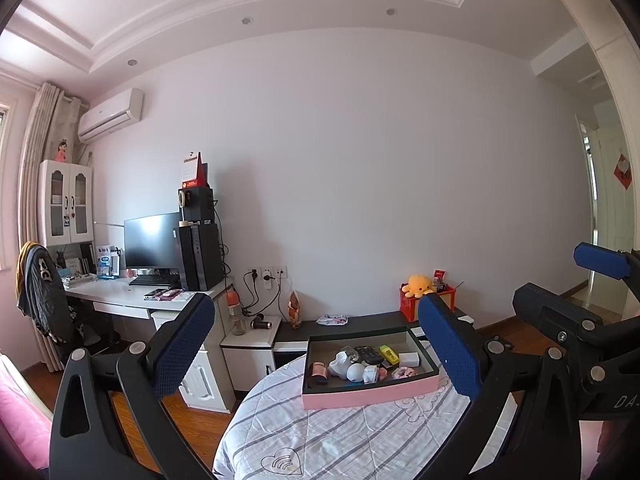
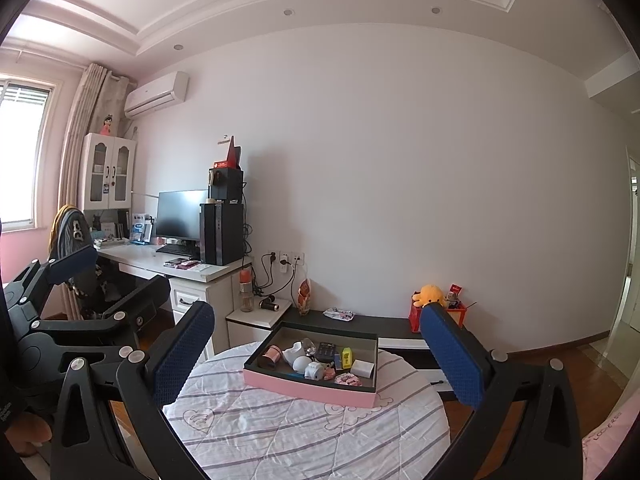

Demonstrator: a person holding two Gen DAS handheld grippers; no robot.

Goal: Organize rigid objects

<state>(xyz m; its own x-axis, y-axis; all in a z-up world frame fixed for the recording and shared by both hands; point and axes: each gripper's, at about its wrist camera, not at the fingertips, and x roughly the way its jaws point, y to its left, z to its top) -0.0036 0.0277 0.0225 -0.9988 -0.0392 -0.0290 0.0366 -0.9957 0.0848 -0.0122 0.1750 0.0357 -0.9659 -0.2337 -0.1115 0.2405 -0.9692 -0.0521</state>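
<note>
Pink tray (image 1: 372, 397) of small objects sits at your 12 o'clock between both gaping tongs, left tongs (image 1: 328, 354) nearer, long axis crosswise

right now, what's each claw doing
left claw: open, holding nothing.
right claw: open, holding nothing.

My blue dimpled rubbery finger pads (image 1: 450, 344) look matt beside the quilted striped cloth table cover (image 1: 340, 432) and smooth pink cardboard-looking tray (image 1: 372, 394).
</note>
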